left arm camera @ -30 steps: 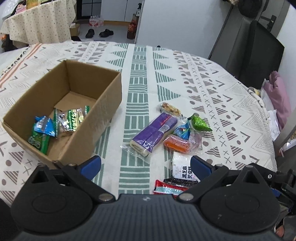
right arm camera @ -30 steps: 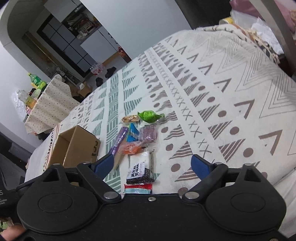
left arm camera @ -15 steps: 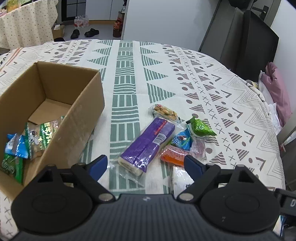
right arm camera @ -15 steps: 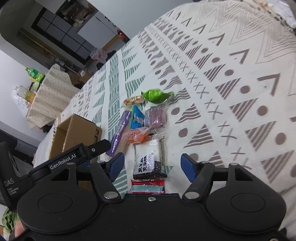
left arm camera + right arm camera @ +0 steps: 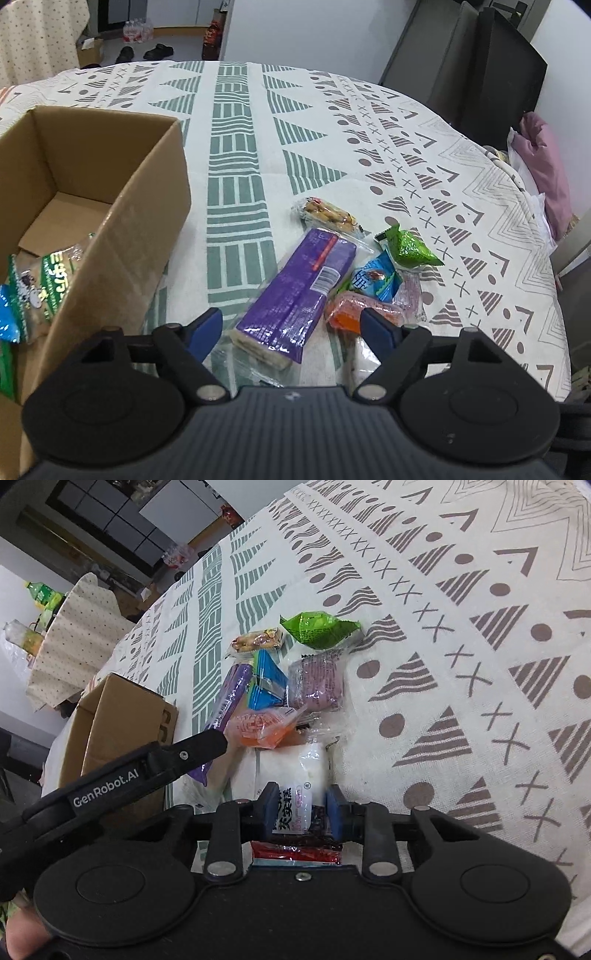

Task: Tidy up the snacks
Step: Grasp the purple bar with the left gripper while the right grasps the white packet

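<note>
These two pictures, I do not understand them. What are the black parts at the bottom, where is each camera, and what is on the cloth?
No robot is here. A person holds one two-finger tool in each hand, and a camera on each looks forward along its blue fingers.

The left tool stands open around the near end of the long purple packet without pressing it; its jaws have just been closing a little.

The right tool has just been closing and now pinches the white packet.

On the patterned tablecloth also lie a green packet, a blue one, an orange one and a nut bar. The cardboard box at the left already holds some snacks.
</note>
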Motion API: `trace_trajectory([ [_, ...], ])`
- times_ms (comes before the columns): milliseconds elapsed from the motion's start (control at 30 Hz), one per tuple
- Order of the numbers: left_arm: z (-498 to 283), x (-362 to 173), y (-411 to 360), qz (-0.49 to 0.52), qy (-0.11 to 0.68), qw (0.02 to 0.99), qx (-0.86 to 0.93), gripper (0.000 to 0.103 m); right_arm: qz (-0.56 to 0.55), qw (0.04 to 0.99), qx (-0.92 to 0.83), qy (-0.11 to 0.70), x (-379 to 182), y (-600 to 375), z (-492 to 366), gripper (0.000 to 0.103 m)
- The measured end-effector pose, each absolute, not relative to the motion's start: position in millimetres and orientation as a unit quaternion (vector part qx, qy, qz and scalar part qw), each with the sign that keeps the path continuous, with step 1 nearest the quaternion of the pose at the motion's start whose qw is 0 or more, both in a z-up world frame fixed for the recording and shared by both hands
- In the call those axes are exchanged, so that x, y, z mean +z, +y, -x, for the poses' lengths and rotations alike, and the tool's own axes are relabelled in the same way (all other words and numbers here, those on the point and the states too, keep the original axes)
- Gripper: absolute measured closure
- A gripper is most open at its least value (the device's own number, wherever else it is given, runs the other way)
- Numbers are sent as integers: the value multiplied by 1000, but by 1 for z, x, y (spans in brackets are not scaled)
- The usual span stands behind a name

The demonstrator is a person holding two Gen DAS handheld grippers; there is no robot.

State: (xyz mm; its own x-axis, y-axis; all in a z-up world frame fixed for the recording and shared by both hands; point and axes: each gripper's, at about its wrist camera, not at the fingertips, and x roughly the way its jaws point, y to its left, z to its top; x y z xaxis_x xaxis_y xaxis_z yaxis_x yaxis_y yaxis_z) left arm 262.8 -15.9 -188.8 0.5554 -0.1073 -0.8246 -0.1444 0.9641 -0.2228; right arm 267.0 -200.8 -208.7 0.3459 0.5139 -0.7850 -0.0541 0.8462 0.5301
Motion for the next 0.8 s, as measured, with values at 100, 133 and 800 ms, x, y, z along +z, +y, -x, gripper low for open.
trace_trajectory([
  [100, -266, -192, -15, 133, 471, 872, 6, 22, -206, 803, 171, 532, -204, -204, -266, 81],
  [133, -267, -194, -16, 131, 471, 872, 5, 22, -206, 805, 167, 530, -204, -206, -265, 82],
  [800, -259, -200, -19, 120, 490, 863, 15, 66, -187, 818, 138, 526, -206, -209, -270, 45],
])
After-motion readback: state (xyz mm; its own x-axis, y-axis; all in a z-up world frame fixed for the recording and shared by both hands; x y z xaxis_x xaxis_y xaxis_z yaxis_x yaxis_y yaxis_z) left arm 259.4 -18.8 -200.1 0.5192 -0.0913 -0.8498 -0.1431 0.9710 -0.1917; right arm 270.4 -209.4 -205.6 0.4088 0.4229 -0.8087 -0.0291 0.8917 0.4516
